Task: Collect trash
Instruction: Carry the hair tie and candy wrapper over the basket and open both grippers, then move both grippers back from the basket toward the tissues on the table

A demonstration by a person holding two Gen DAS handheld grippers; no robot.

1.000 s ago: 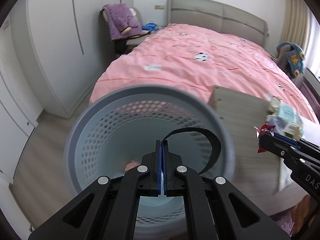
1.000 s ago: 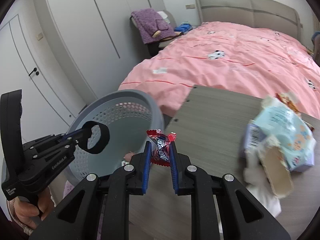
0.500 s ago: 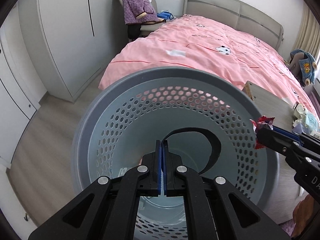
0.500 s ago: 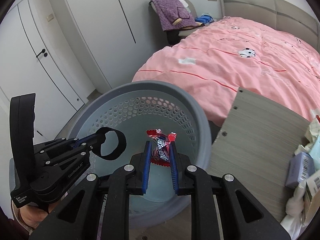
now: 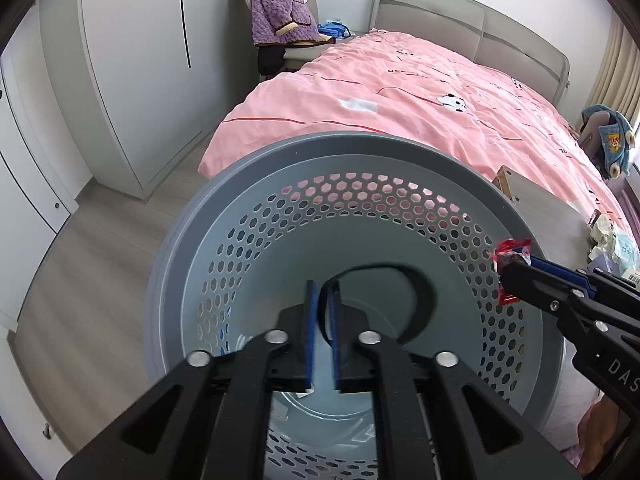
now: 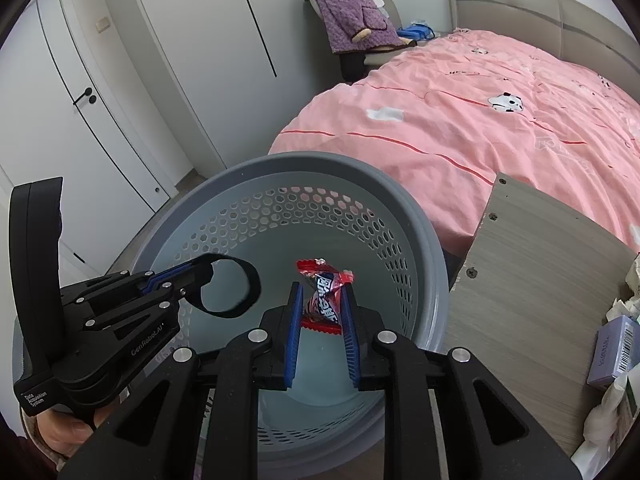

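A grey perforated trash basket [image 5: 248,184] stands on the floor by the bed; it also shows in the right wrist view [image 6: 430,240]. My left gripper [image 5: 323,336] holds a black band loop [image 5: 422,300] over the basket, its jaws slightly parted with the band between them. The band also shows in the right wrist view [image 6: 248,294]. My right gripper [image 6: 320,336] holds a red candy wrapper [image 6: 323,296] over the basket's opening, the jaws spread a little around it. The wrapper also shows in the left wrist view [image 5: 509,258].
A grey wooden table [image 6: 532,280] stands right of the basket, with more trash [image 6: 616,344] piled at its right end. A pink bed [image 6: 500,112] lies behind. White wardrobes [image 6: 100,80] line the left. A chair holds a purple blanket [image 6: 352,16].
Both grippers moved left over the basket, away from the table. The left jaws have parted slightly on the band. The right jaws have widened around the wrapper.
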